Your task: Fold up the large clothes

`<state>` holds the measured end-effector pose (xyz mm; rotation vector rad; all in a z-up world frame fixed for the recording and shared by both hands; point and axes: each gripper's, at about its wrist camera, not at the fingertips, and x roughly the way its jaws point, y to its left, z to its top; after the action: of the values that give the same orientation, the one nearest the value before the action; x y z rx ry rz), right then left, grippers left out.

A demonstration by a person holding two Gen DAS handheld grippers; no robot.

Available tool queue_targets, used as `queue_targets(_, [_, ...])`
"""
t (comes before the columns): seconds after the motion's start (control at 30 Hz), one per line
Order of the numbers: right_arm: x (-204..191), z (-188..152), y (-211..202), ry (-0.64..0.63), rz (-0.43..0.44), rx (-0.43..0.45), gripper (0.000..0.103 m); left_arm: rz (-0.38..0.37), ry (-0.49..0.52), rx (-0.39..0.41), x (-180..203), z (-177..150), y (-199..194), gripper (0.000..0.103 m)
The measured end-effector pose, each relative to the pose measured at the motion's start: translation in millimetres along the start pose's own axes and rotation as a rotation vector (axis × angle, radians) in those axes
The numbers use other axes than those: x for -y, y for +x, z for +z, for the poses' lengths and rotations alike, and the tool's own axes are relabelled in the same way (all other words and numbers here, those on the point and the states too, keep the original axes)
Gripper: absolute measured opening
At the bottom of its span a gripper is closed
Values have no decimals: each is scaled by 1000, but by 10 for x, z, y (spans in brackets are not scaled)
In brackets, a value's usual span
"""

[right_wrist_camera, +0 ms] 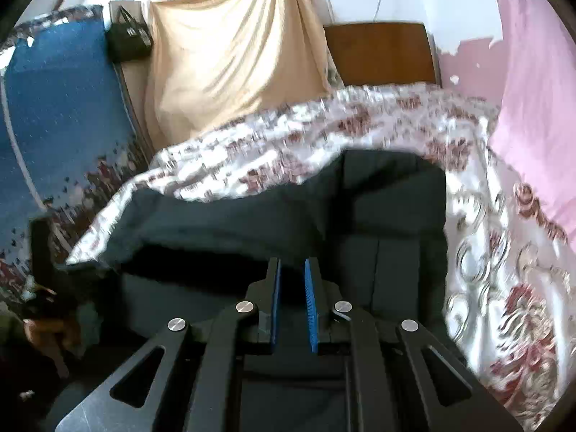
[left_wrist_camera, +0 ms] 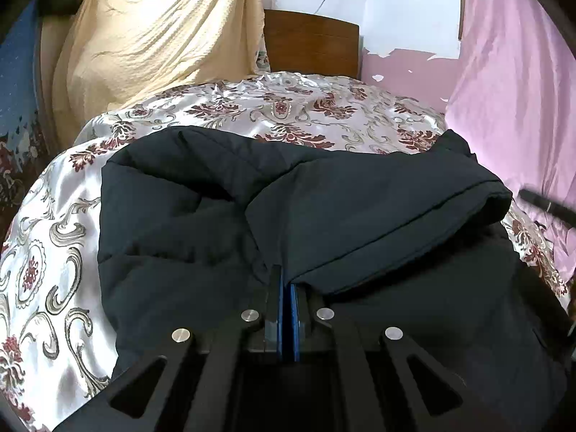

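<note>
Two grippers, one per view, each with two black fingers faced in blue pads. Left gripper (left_wrist_camera: 287,280): pads pressed together, pinching a fold edge of the dark jacket (left_wrist_camera: 223,223). Right gripper (right_wrist_camera: 292,266): fingers apart with a clear gap, hovering above the same jacket (right_wrist_camera: 396,216), nothing between them.

One jacket only: black, matte, puffy, quilted in soft panels, with a stitched seam along the flap folded across its right side. It lies on the bed, atop one satin bedspread (left_wrist_camera: 54,252), glossy, cream with maroon floral medallions and grey scrolls.

Beyond: one wooden headboard (left_wrist_camera: 311,43), brown, flat; one beige draped cloth (left_wrist_camera: 154,36), wrinkled; one pink sheet (left_wrist_camera: 522,82) hanging on the right.

Right view alone shows a black handbag (right_wrist_camera: 127,41) and a blue cloth (right_wrist_camera: 61,108) at left; it is motion-blurred. Left view is sharp and catches a thin dark bar (left_wrist_camera: 547,207) at the right edge, identity unclear.
</note>
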<state>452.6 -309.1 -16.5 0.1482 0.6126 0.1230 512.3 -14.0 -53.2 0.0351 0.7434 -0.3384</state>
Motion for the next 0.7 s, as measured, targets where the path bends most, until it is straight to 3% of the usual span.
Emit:
queue_targets(0.13, [-75,307,44,5,29,25,27,-7,12,-8,0,7,-9,5])
queue_targets(0.23, [-141,423,435,37,89,-68,27,-24,-6,-27,-22,39,-24,6])
queue_targets(0.33, [-235,330,817,-5,45,-157,28,-48,-20,-44,-85,82,-99,8])
queue_targets(0.4, [-258,226,899,-37,23,-171,28,-66,-19,-68,-168,93,-202,13])
queue_targets(0.43, [-261,198,906,-42,21,-170,28,-72,-22,-62,-199,97,-246,20])
queue_targets(0.57, [-248,124,918,-54,20,-156,28,-127,-59,83,-318,206,-548,42])
queue_targets(0.63, [-252,144,928,-65,16,-156,28,-145,-69,118,-265,371,-546,47])
queue_targets(0.7, [-263,154,929,-81,13,-155,28,-175,-74,102,-150,541,-413,47])
